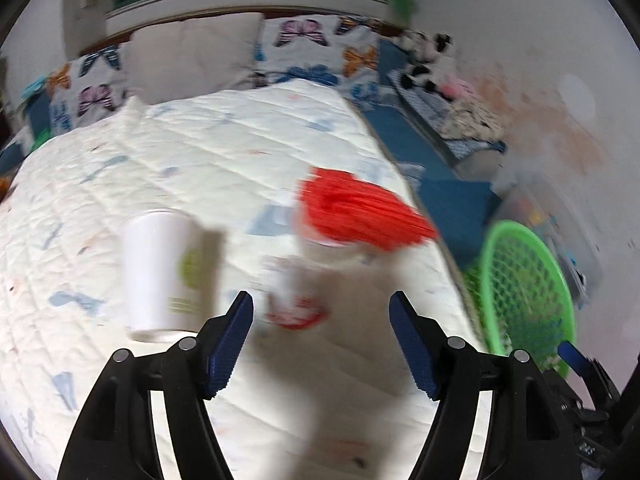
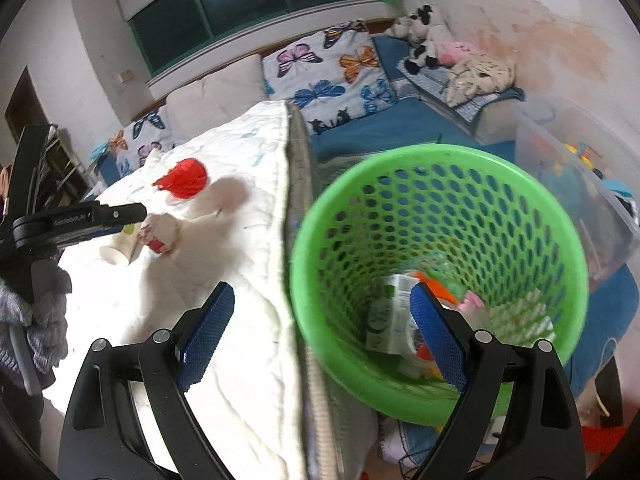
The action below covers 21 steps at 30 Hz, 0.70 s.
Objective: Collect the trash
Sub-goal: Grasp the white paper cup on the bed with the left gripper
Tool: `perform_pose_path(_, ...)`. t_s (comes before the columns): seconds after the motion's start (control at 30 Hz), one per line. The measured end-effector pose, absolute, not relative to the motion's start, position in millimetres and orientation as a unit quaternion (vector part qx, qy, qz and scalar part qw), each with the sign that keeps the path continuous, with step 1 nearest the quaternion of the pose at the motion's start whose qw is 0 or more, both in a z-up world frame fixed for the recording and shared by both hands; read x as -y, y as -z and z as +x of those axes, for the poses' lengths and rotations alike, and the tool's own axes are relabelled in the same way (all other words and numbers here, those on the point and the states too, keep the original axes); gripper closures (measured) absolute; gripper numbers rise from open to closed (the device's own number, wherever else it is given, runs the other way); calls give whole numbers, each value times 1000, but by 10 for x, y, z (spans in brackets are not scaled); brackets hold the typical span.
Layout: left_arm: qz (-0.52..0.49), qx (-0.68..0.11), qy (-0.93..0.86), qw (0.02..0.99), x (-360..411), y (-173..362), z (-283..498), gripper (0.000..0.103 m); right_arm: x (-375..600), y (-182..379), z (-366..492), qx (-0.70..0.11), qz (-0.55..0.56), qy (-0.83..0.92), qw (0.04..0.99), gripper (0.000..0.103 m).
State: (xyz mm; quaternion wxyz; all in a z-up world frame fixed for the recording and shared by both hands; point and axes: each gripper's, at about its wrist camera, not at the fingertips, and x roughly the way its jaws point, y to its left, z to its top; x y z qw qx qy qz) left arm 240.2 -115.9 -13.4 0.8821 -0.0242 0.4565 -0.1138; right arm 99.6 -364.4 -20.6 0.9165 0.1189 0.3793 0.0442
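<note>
On the white quilt lie a white paper cup point(image 1: 164, 272) on its side, a small crumpled white-and-red wrapper point(image 1: 292, 296) and a red plastic piece point(image 1: 360, 212). My left gripper point(image 1: 322, 304) hovers open just short of the wrapper, nothing between its fingers. A green mesh basket point(image 2: 440, 184) stands beside the bed, with a carton point(image 2: 386, 312) and other scraps inside. My right gripper point(image 2: 322, 292) is open over the bed's edge, one finger over the basket's mouth and nothing between its fingers. From the right wrist I also see the left gripper point(image 2: 132, 216), the cup point(image 2: 116, 250), the wrapper point(image 2: 160, 234) and the red piece point(image 2: 184, 178).
Butterfly-print pillows point(image 2: 332, 72) and white cushions point(image 1: 192, 56) line the bed's far end. Plush toys point(image 2: 424, 36) sit in the far corner. A clear storage bin point(image 2: 576, 176) stands beside the basket. A fuzzy grey sleeve point(image 2: 44, 304) holds the left gripper.
</note>
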Motion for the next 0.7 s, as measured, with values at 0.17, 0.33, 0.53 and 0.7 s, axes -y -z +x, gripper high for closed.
perform_pose_path(0.17,-39,-446,59,892,751,105,2577,29,3437,200,1116,-383,106,-64,915,14)
perform_pose_path(0.33,-56,-446,21,893,419,126,2751,25,3194,171,1238,-385,92,-87,914,14)
perform_pose_path(0.53,-62,-459,7,886,244,235,2938,23,2934,146,1385,-386,77,-112,912,14)
perform_pose_path(0.7,-65,-475,10,877,207,369,3058,23,2757,117,1507,-383,62,-127,913,14)
